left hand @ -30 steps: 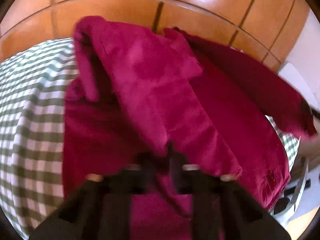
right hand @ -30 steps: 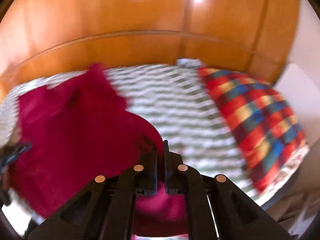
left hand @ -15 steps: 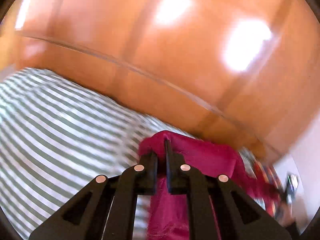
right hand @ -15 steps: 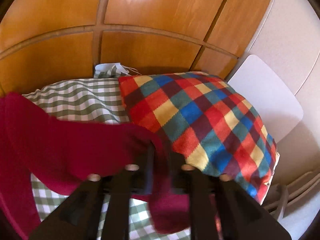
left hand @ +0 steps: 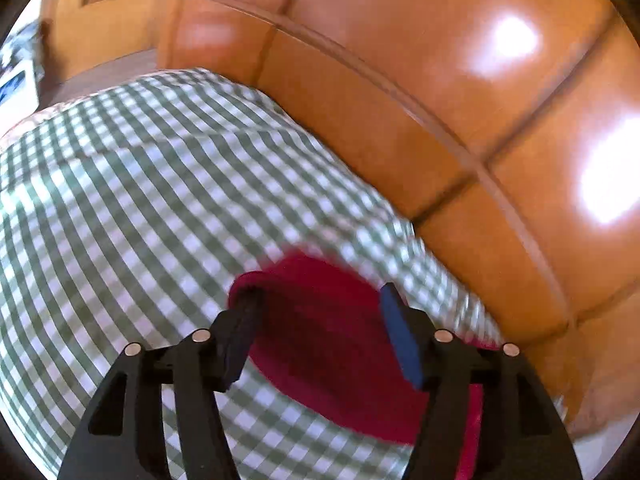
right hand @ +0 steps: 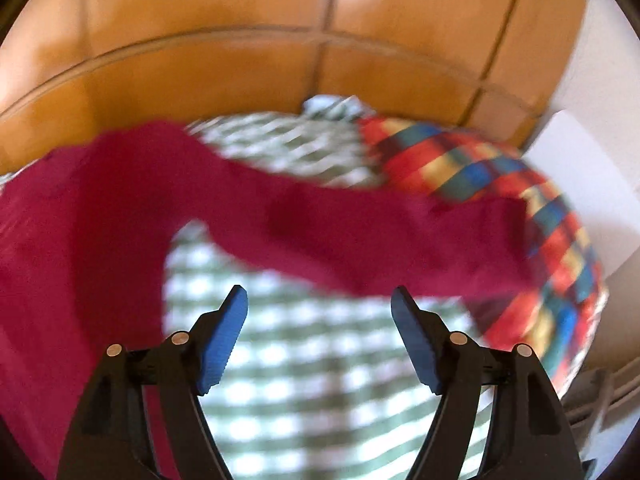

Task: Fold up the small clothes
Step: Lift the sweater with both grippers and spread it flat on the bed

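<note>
A dark red garment lies spread on the green-checked bed cover. One long sleeve runs right onto a plaid cushion. My right gripper hovers just short of that sleeve, its jaws opening with nothing between them. In the left wrist view the other sleeve end lies on the checked cover. My left gripper is over it, jaws opening wide; the cloth lies between the blue pads without being pressed, its cuff against the left finger tip.
A glossy orange wooden headboard runs along the far edge of the bed. The multicoloured plaid cushion sits at the right end, with a white wall beyond. A folded checked cloth lies by the headboard.
Both grippers were shut on the red garment and have opened, letting the sleeves drop. The left swung far to the left, stretching its sleeve out; the right laid its sleeve toward the cushion.
</note>
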Tool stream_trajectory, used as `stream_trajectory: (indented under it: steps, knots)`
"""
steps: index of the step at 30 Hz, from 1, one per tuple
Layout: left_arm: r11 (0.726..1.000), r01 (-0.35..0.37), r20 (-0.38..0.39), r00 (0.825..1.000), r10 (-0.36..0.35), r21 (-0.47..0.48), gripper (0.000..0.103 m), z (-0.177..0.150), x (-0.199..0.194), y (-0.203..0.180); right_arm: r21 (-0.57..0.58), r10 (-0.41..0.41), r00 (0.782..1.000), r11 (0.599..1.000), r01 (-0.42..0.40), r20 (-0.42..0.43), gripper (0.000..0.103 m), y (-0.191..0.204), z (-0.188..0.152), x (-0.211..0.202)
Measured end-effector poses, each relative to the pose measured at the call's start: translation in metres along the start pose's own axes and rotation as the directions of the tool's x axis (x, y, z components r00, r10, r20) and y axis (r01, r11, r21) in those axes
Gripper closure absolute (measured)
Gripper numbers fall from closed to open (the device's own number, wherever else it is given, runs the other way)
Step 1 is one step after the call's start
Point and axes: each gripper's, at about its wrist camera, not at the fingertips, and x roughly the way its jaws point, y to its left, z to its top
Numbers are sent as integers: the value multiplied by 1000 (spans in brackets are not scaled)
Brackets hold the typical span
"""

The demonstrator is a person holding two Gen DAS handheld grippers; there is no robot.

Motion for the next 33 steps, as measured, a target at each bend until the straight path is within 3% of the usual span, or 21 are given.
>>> stream_trajectory:
  steps: [3, 6, 8, 10, 13, 15, 16, 18, 19, 20, 21, 22, 25, 29, 33]
  knots:
    - [992, 45, -58, 998, -38, 119, 39, -45, -4, -4, -13, 92, 994, 996, -93, -55, 30, 16, -26, -3]
    - [956, 163, -128, 983, -135, 245, 39, -102, -23, -9, -19, 153, 982, 988, -156, -107, 30, 25, -48, -5]
    - [910, 269, -207, 956, -210, 315, 39, -146, -43, -16, -5, 210, 968, 977, -213, -139, 30, 26, -61, -8]
    - [853, 374, -301, 914, -272, 365, 39, -193, -58, -23, 4, 242, 957, 970, -245, -159, 30, 25, -73, -12]
    - [789, 476, -405, 858, -317, 389, 39, -249, -72, -30, 33, 311, 929, 950, -311, -199, 30, 22, -92, -18]
    - [765, 498, -445, 840, -310, 408, 39, -278, -80, -35, 34, 345, 913, 938, -346, -219, 30, 21, -104, -22]
    - [752, 497, -459, 840, -291, 433, 40, -295, -83, -38, 29, 356, 906, 933, -359, -229, 31, 23, -110, -24]
    - [745, 482, -447, 851, -274, 461, 43, -308, -89, -39, 13, 369, 900, 926, -376, -232, 46, 26, -125, -31]
    - [740, 462, -427, 867, -258, 489, 52, -313, -92, -42, -1, 371, 900, 924, -382, -228, 51, 28, -129, -35]
    - [739, 457, -424, 870, -254, 496, 71, -315, -93, -42, -21, 376, 900, 921, -390, -220, 66, 31, -134, -41]
    - [742, 466, -434, 863, -260, 483, 81, -316, -94, -43, -28, 397, 891, 911, -413, -219, 85, 34, -137, -45]
    - [743, 473, -440, 858, -266, 474, 89, -315, -93, -43, -28, 418, 880, 900, -435, -224, 90, 36, -138, -47]
    - [737, 450, -411, 876, -254, 504, 92, -310, -90, -45, -92, 401, 892, 900, -426, -207, 92, 47, -139, -60]
    - [747, 446, -371, 884, -283, 493, 92, -288, -108, -33, -84, 457, 879, 878, -470, -137, 93, 34, -134, -89]
    - [764, 404, -414, 889, -197, 503, 85, -300, -91, -21, -128, 424, 882, 882, -454, -208, 93, 42, -150, -78]
